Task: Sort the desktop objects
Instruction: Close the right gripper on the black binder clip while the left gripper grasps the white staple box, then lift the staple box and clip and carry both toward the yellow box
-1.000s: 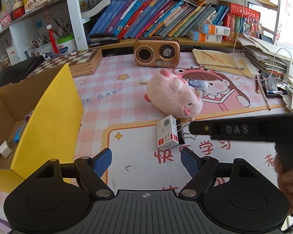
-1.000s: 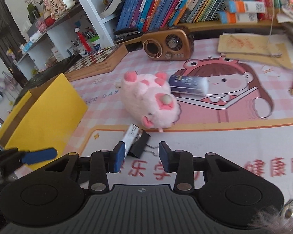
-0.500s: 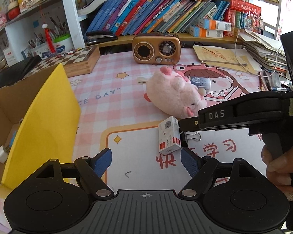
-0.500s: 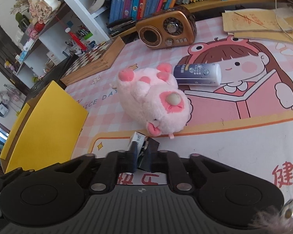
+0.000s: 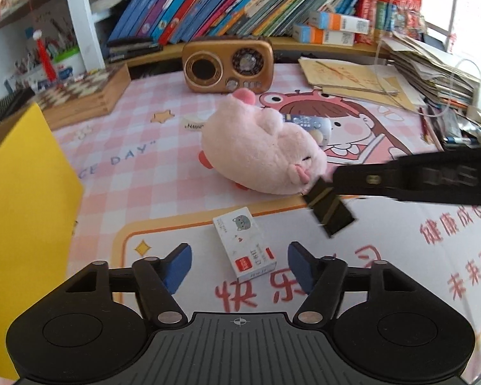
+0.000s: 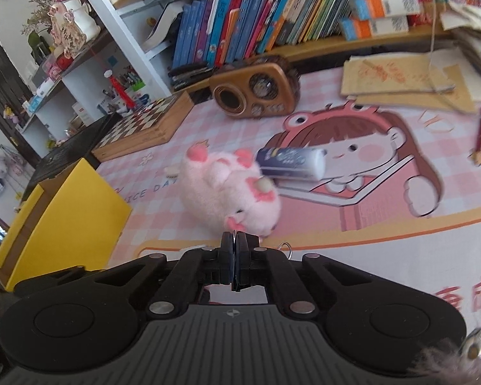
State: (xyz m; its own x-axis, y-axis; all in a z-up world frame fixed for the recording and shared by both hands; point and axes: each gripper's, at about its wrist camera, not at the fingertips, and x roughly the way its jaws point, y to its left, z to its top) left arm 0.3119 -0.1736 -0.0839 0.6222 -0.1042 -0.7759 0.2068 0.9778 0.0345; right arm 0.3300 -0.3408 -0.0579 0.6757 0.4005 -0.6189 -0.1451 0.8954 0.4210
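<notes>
Two grippers work a cluttered desk beside the yellow box. Near the plush pig, the right gripper, pressed together, pinches a black binder clip aloft. The left gripper is closing around the small white box lying on the mat; it should centre before squeezing.

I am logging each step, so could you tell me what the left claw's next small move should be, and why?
Probably lower and finish closing on the small white box: the left claw is closing with the box between its fingers, not yet pressed, while the right claw holds the black binder clip.
</notes>
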